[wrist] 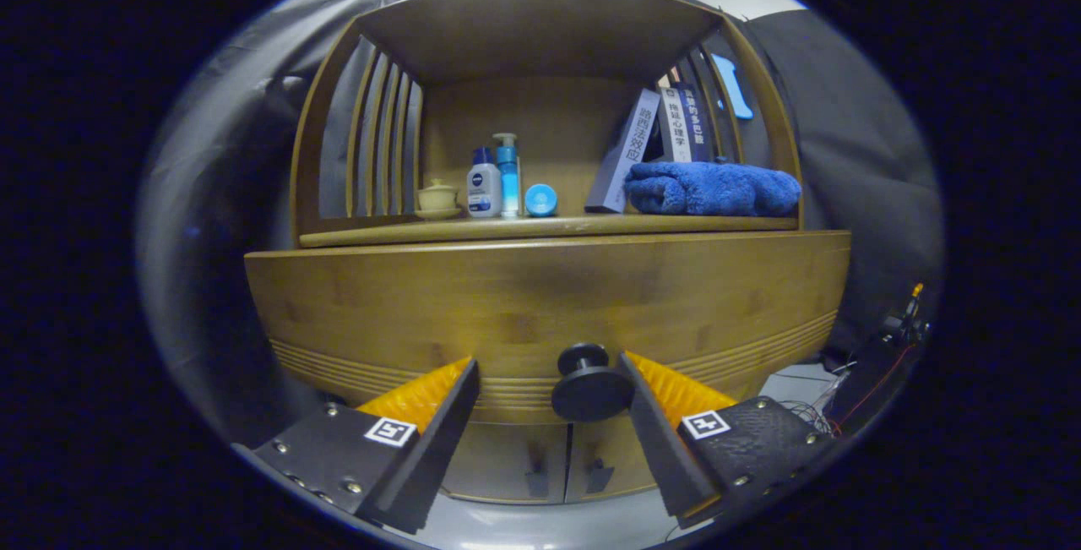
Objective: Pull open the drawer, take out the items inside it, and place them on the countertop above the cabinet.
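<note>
Wooden drawer [540, 296] knob [589, 385] sits between the spread claw [549, 377] fingers, nearer the right one.

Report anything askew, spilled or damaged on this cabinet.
Little stands out. The books lean against each other instead of standing upright, behind the blue towel. The drawer is closed; the open gripper has its knob beside one finger.

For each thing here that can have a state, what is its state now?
drawer: closed.
knob: between the fingers, close to one, not gripped.
gripper: fingers open.
lower cabinet doors: closed.
towel: folded, on the countertop.
books: leaning.
</note>
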`<state>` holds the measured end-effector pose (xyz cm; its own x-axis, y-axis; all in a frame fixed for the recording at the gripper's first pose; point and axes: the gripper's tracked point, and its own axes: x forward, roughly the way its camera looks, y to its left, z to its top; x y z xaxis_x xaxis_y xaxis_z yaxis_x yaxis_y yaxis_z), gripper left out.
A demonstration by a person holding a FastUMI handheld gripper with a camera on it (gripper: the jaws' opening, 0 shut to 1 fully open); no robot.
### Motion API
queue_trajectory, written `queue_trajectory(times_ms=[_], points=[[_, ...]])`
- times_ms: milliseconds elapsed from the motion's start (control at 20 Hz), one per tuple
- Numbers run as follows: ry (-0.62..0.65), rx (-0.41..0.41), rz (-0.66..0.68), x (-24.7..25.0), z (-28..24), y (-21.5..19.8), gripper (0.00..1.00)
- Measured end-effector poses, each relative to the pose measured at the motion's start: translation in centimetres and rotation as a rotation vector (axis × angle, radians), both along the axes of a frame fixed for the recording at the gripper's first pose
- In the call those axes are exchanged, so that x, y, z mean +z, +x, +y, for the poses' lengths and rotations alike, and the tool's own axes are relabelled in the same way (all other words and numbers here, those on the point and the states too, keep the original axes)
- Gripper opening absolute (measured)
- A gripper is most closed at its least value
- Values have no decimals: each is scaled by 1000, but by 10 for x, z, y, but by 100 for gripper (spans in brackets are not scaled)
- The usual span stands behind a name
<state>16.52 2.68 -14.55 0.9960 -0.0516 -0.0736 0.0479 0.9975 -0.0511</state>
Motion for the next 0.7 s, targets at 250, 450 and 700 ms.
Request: queue_trajectory(times_ms=[250, 450, 700], points=[[5, 0, 6, -3, -1, 23, 99], [9, 1, 13, -2, -2, 31, 99], [15, 2, 14, -3, -1, 37, 98]])
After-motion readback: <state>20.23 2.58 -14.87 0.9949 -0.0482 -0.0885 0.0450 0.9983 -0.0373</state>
